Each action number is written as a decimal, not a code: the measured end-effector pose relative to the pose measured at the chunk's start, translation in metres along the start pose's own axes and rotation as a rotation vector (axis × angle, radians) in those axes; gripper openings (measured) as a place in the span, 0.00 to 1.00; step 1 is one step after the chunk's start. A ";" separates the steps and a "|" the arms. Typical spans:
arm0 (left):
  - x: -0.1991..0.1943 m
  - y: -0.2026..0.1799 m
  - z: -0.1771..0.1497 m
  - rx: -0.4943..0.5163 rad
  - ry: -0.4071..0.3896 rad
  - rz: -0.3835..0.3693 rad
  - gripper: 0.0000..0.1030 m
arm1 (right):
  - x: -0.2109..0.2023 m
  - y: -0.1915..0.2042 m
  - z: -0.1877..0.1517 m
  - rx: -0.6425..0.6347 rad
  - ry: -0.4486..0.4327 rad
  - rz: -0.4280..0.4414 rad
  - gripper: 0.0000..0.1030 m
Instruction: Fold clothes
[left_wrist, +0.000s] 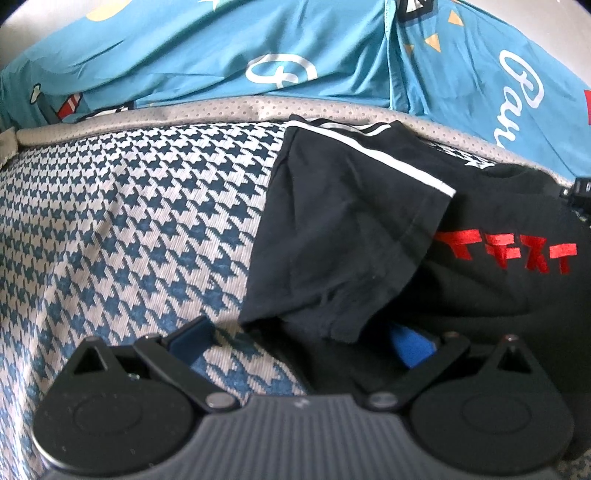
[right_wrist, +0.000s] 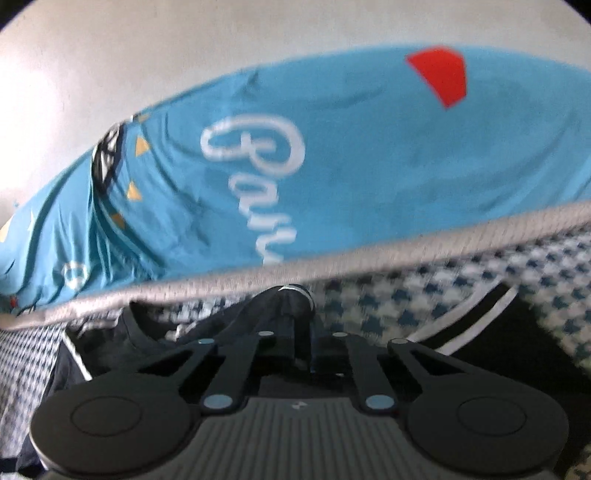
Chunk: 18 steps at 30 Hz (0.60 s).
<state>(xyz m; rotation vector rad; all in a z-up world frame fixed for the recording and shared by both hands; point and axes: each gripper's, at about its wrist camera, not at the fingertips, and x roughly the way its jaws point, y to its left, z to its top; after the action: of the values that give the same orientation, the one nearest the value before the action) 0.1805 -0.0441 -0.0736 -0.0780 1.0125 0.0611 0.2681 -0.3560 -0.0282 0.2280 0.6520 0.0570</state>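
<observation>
The fingers of the right gripper were pressed together on a pinch of black cloth with a thin white stripe, part of the black T-shirt, which lay on the houndstooth mat of the bed. The fingers of the left gripper stood wide apart, low over the mat at the shirt's near edge, with the hem of the folded-over sleeve hanging between them but not pinched.

The right grip looked thin, only a small bunch of fabric right at the tips, so a quick pull could let it slide out and drop the fold half made. With the left side not holding anything, lifting from the right alone would likely drag the whole shirt across the mat and undo the sleeve fold already lying over the red lettering. The blue printed bedding bunched just behind could also snag a wide sweep.

No containers were visible; nothing was stored in anything.
</observation>
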 end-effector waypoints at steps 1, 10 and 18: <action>0.000 0.000 0.000 0.001 -0.002 0.000 1.00 | -0.004 0.001 0.003 0.000 -0.030 -0.010 0.09; 0.001 -0.001 0.001 0.009 -0.004 0.006 1.00 | 0.002 0.007 0.012 -0.012 -0.133 -0.171 0.13; 0.000 0.003 0.002 -0.011 -0.001 -0.002 1.00 | -0.020 -0.019 0.022 0.085 -0.118 -0.128 0.22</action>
<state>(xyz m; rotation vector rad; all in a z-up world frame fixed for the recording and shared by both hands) 0.1820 -0.0414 -0.0721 -0.0893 1.0107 0.0653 0.2652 -0.3812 -0.0039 0.2686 0.5507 -0.1069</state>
